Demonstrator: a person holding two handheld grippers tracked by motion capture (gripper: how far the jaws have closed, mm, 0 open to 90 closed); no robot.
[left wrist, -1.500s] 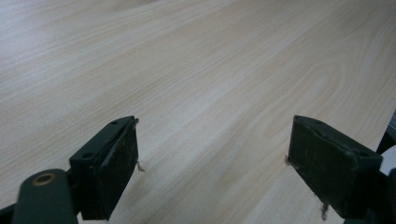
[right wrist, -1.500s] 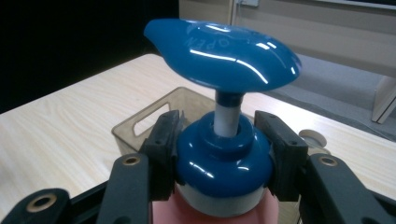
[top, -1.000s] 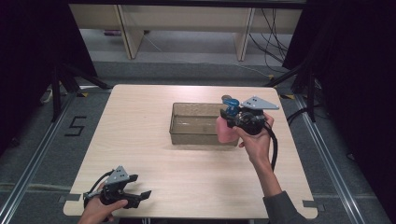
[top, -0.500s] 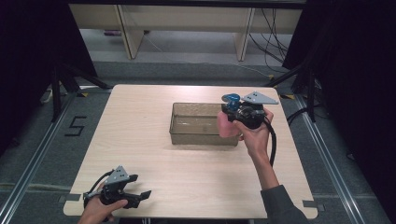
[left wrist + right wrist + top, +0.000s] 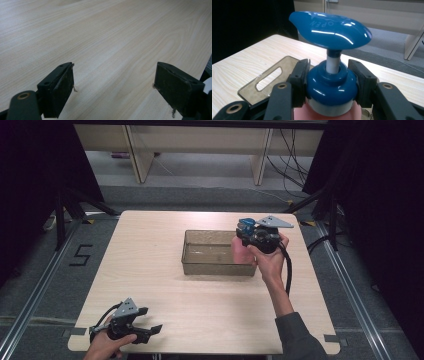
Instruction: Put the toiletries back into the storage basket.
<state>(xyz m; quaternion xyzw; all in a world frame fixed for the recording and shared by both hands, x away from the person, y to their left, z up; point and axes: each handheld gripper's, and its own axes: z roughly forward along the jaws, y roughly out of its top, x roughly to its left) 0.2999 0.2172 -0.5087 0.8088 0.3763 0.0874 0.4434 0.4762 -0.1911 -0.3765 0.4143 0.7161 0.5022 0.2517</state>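
Right gripper view puts your right gripper clamped on the blue collar of a pink pump bottle, just under its blue pump head. That collar is rigid and ribless, probably slick, so keep the squeeze steady; the body hanging below likely carries liquid and will swing, and the thin stem above is the weak part, so don't grab there. High view shows the bottle hanging upright at the right end of the clear bin, mid-table. Your right forearm reaches in from the near edge. Your left gripper rests at the near left corner, jaws apart on nothing.
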